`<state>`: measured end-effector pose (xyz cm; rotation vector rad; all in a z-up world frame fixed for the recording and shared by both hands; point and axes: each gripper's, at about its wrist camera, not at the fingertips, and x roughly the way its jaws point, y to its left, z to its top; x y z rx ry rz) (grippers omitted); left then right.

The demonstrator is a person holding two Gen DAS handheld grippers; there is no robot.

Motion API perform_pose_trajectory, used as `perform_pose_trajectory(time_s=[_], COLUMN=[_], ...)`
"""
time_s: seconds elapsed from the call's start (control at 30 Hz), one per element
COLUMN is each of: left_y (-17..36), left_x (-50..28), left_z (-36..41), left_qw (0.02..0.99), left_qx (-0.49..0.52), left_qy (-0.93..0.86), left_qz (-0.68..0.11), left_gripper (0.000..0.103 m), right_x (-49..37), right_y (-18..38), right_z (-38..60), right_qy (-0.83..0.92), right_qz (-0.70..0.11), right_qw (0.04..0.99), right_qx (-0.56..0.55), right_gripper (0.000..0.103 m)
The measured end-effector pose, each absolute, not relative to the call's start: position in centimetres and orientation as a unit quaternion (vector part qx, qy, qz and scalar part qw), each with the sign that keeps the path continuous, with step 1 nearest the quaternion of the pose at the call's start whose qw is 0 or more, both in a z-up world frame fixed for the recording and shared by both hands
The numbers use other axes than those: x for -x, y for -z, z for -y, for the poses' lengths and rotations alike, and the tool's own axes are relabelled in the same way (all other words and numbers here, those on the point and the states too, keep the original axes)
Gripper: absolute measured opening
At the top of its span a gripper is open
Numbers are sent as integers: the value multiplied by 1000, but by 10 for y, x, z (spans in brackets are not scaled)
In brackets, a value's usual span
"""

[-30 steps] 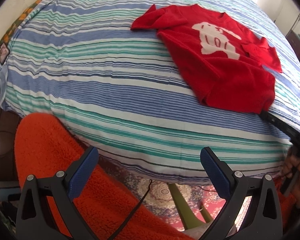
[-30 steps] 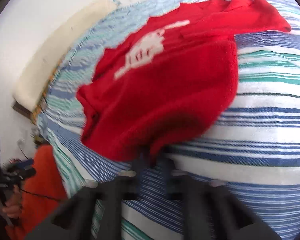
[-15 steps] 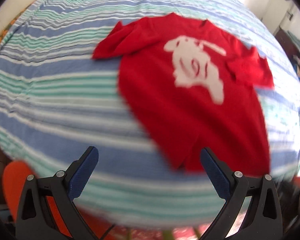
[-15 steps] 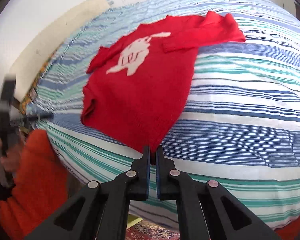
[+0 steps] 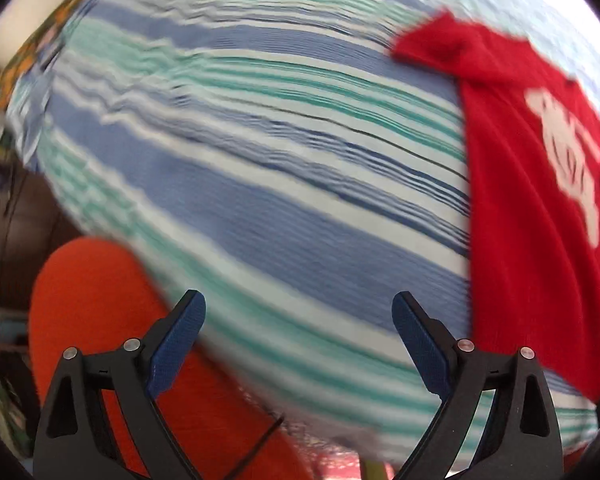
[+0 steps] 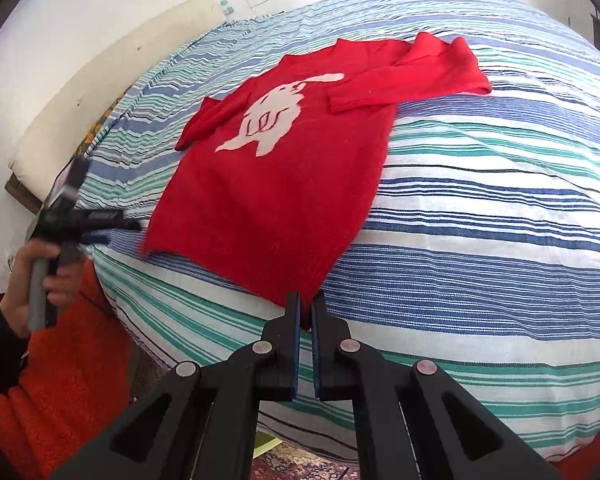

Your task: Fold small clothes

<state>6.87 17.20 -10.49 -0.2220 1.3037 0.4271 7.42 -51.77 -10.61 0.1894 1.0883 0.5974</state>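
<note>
A small red sweater (image 6: 284, 184) with a white animal figure lies spread face up on the striped bed; in the blurred left wrist view it is at the right (image 5: 540, 184). My right gripper (image 6: 306, 304) is shut on the sweater's near hem corner. My left gripper (image 5: 298, 320) is open and empty, over the striped sheet to the left of the sweater; in the right wrist view it (image 6: 112, 224) sits just beside the sweater's left hem corner, apart from it.
The bed has a blue, green and white striped sheet (image 6: 480, 220) and rounds off at its near edge. An orange fleece (image 5: 92, 304) lies below the bed edge. A cream headboard cushion (image 6: 112, 80) is against the white wall.
The right gripper pulled the hem toward me, laying the sweater flatter. The left gripper swung in toward the bed, then left, so the sweater now sits at its right.
</note>
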Motion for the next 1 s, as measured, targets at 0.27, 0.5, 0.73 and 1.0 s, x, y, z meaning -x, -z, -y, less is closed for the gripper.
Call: perform_pose_trajectory(time_s=[0.27,0.5,0.73,1.0], left_y=[133,154,104,140], left_x=[-89,-100,-75,-86], left_z=[-132,-111,-139,-123], left_qw=[755,741,770,752], left_qx=[217,221,242,155], left_qy=[27,58,43,-5], left_qz=[-619,-632,-589,-640], left_gripper=[92,5,1,1], right_x=[-79,-78,-80,-80], right_y=[113,109,100,112], right_z=[511,520,524,507], right_qy=[-278,-276,-280,-265], right_qz=[-521,-507,-518,-578], right_qw=[803,809,797,763], right_qx=[-82,-110,-133,-116], right_gripper=[5,5,5,5])
